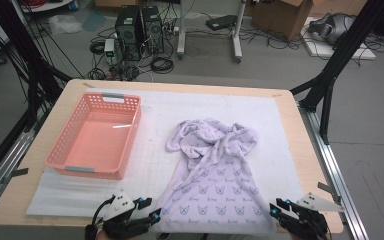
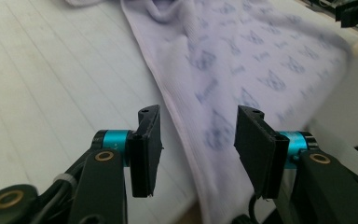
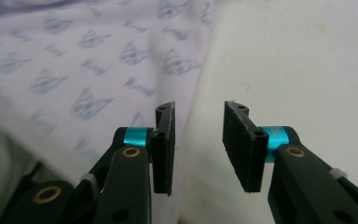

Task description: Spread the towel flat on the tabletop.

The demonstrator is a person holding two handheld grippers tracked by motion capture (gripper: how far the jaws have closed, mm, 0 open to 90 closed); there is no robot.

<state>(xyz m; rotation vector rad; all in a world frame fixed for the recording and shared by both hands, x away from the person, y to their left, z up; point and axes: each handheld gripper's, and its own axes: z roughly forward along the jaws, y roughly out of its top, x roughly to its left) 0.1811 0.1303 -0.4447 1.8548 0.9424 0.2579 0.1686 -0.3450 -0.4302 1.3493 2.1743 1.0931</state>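
Observation:
A lilac garment [image 1: 215, 175] printed with small blue motifs lies on the white mat [image 1: 155, 165], flat at its near hem and bunched at the far end. My left gripper [image 1: 150, 209] is at the hem's near left corner, open. In the left gripper view its jaws [image 2: 198, 116] stand apart over the garment's [image 2: 242, 60] left edge without pinching it. My right gripper [image 1: 276, 207] is at the near right corner, open. In the right gripper view the jaws [image 3: 199, 109] straddle the garment's [image 3: 88, 65] right edge, with nothing pressed between them.
An empty pink plastic basket [image 1: 130, 135] stands on the mat to the left of the garment. The wooden table [image 1: 55, 125] ends just in front of both grippers. Beyond its far edge are computers, cables and frame legs on the floor.

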